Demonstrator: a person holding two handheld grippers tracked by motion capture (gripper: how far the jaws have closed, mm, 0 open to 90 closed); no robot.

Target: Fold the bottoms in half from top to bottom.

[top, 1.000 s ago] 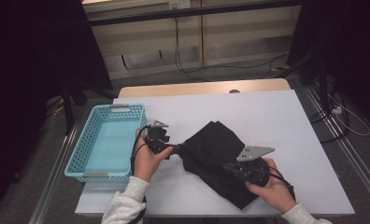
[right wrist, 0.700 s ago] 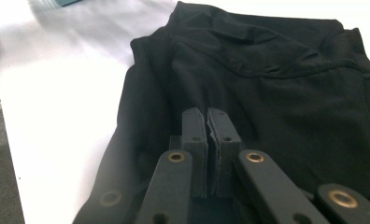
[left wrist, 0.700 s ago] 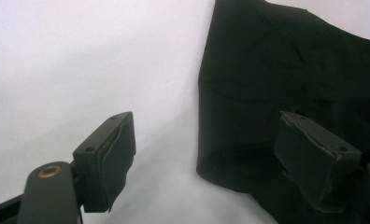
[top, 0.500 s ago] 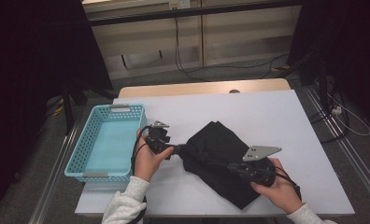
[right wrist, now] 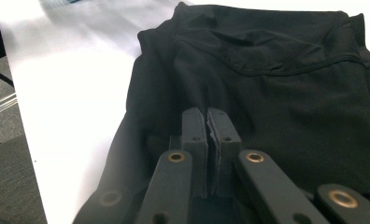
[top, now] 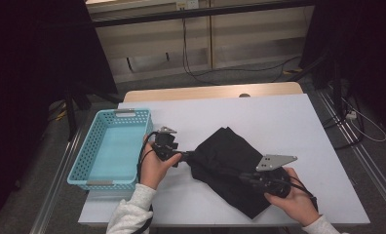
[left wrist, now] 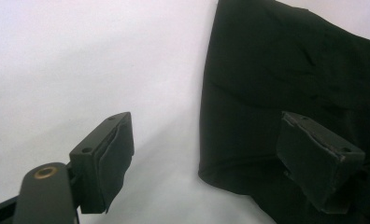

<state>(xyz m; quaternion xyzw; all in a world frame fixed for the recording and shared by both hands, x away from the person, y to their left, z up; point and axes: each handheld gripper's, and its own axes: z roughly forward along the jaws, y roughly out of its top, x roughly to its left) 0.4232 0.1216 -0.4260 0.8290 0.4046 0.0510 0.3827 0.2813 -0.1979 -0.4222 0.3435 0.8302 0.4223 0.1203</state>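
A black garment (top: 227,148) lies folded on the white table (top: 279,114). My left gripper (top: 185,157) rests at the garment's left edge, jaws open. In the left gripper view, the left gripper (left wrist: 204,128) has the cloth's edge (left wrist: 290,60) between its jaws. One pad hangs over bare table, the other over the cloth. My right gripper (top: 243,176) lies on the garment's near right part. In the right gripper view, the right gripper (right wrist: 207,114) is shut, and a crease of the black garment (right wrist: 276,93) runs up into its tips.
A light blue plastic basket (top: 79,165) stands at the table's left edge, close to my left hand. Bare white table stretches behind and right of the garment. A tan board (top: 205,92) borders the far edge, and cables (top: 357,117) trail off to the right.
My right hand has slid a little to the right and toward the near edge, its jaws still shut. The left hand has stayed put.
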